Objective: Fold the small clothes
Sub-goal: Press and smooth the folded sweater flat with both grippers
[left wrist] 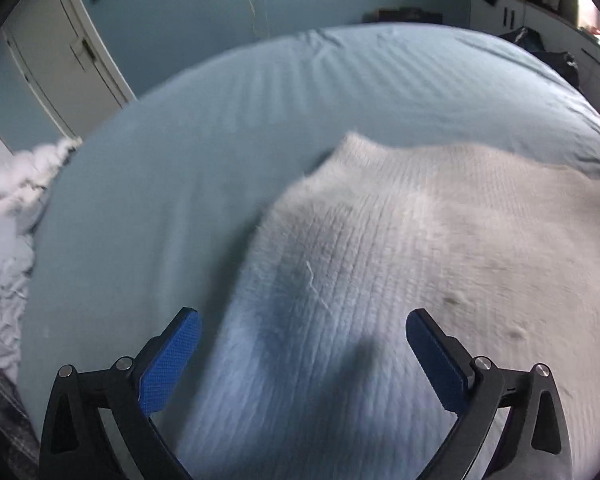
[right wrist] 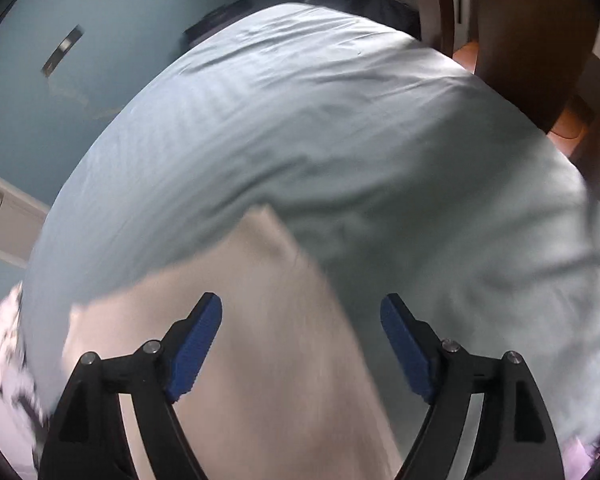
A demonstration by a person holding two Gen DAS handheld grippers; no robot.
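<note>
The cream ribbed knit garment [left wrist: 400, 248] lay flat on the pale blue bed sheet [left wrist: 220, 128], spread beneath both grippers. The left gripper [left wrist: 303, 322] and right gripper [right wrist: 301, 310] hovered over it, jaws wide apart, holding nothing.

— What carries everything here?
— A bed [left wrist: 228, 128] under a pale blue sheet, faintly striped and creased towards its far end.
— And on it?
— A cream ribbed knit garment [left wrist: 400, 248] lies spread on the sheet; the right wrist view blurs it [right wrist: 260, 340]. At the bed's left edge sits a rumpled heap of white fabric [left wrist: 8, 216].
</note>
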